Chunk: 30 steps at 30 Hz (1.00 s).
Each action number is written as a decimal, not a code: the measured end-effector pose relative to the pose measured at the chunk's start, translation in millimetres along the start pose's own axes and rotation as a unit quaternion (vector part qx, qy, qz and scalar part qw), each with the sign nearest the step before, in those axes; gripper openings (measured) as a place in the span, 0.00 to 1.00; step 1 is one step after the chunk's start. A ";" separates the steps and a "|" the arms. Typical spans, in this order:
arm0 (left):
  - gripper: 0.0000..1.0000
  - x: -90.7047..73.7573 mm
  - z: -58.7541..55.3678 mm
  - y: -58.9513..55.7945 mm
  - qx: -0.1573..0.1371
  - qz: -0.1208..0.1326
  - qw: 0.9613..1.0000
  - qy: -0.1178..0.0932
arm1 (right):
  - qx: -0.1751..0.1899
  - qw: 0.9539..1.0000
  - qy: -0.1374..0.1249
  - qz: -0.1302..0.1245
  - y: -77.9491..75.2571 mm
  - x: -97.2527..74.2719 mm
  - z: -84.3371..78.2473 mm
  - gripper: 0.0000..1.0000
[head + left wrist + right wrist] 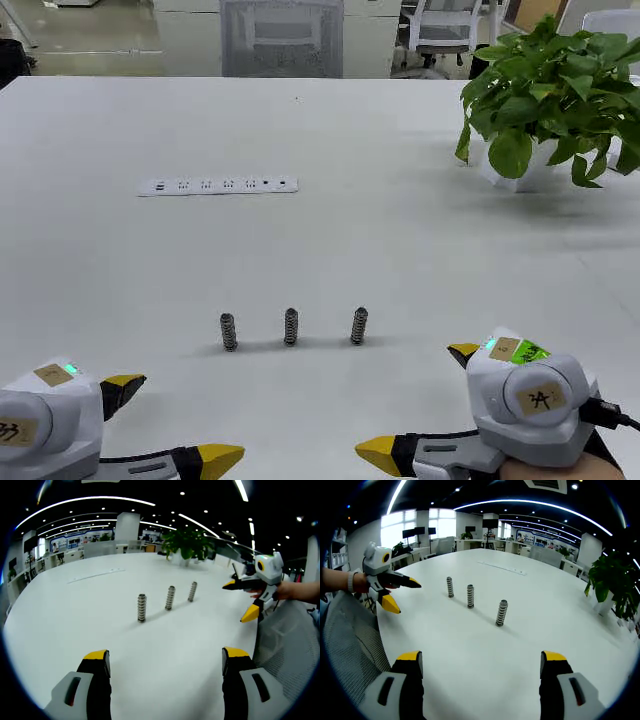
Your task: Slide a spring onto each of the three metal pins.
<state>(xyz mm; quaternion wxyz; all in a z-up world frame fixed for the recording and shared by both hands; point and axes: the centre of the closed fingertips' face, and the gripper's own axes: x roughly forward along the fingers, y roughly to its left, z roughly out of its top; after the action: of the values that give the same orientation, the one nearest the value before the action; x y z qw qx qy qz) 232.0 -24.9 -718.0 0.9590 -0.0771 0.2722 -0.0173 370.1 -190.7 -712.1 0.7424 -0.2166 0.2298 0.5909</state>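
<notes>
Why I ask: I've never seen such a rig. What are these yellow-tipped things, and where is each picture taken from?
No robot here: a person holds hand tools, each with two yellow-tipped jaws. The head view comes from a headset camera looking down; the left tongs and right tongs sit at its bottom corners. The two round pictures come from cameras riding on each tool, looking out between its jaws. On the white table three springs stand upright in a row; farther off are a power strip and a potted plant. Both tongs are open and hold nothing.
</notes>
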 end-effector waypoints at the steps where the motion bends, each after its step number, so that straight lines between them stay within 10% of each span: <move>1: 0.94 0.0 -0.1 0.0 0.000 0.000 1.000 0.000 | -0.001 1.000 0.000 0.000 -0.1 0.0 0.3 0.99; 30: 0.94 0.3 -1.3 -0.5 -0.001 -0.002 1.000 0.002 | -0.002 1.000 0.005 0.002 1.3 2.0 -2.6 0.99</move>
<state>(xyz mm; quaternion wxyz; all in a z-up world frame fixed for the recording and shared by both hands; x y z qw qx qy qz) 231.5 -25.6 -719.2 0.9583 -0.0786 0.2741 -0.0195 369.0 -190.5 -715.5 0.7398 -0.2203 0.2327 0.5916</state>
